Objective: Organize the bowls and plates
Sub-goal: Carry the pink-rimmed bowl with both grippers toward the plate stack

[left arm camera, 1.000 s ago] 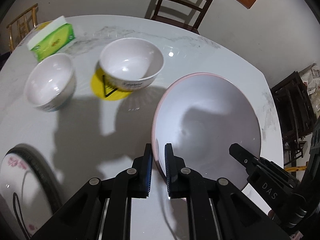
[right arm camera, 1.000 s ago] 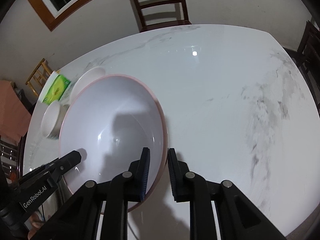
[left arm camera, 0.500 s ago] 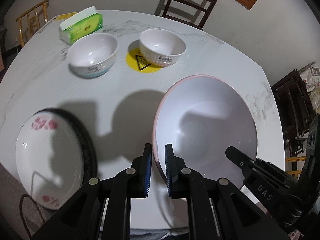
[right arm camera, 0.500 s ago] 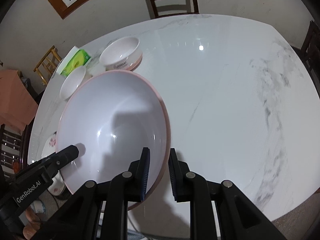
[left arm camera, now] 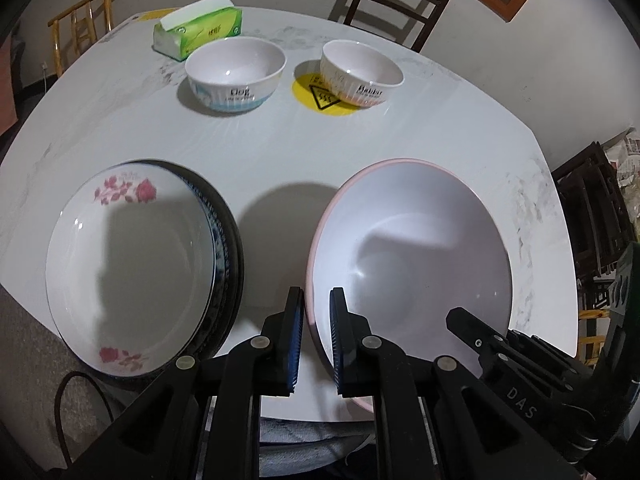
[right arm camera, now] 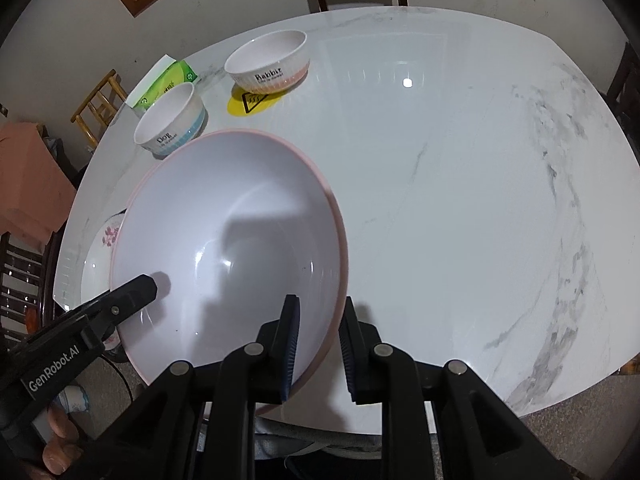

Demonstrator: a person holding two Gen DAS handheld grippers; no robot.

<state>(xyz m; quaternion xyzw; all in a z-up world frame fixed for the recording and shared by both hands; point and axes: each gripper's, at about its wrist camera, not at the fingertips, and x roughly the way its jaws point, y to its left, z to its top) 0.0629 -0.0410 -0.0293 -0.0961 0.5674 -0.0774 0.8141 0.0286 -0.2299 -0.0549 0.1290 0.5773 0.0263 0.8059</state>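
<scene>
1. Near the front edge of the worktop [left arm camera: 280,152], the large pink-rimmed bowl [left arm camera: 412,248] is carried by both tools: the left hand-held gripper [left arm camera: 316,336] is narrowed onto its left rim, and the right hand-held gripper [right arm camera: 318,344] straddles its right rim with one finger inside and one outside (whether that outer pad presses the wall cannot be told).
2. Step in hand, as judged: transport of the bowl toward the plate stack [left arm camera: 136,268] at the front-left corner.
3. Next move, as judged: centre the bowl over the flowered plate [left arm camera: 128,256], lower it level, then open both sets of jaws together.
4. Left wrist view only: the full plate stack, showing dark plates beneath the flowered one.
5. Right wrist view only: the bare right half of the worktop, plus the person's fingers [right arm camera: 56,440] on the left tool.
6. Both views: two small bowls [left arm camera: 236,74] [left arm camera: 362,74] near the far edge.
</scene>
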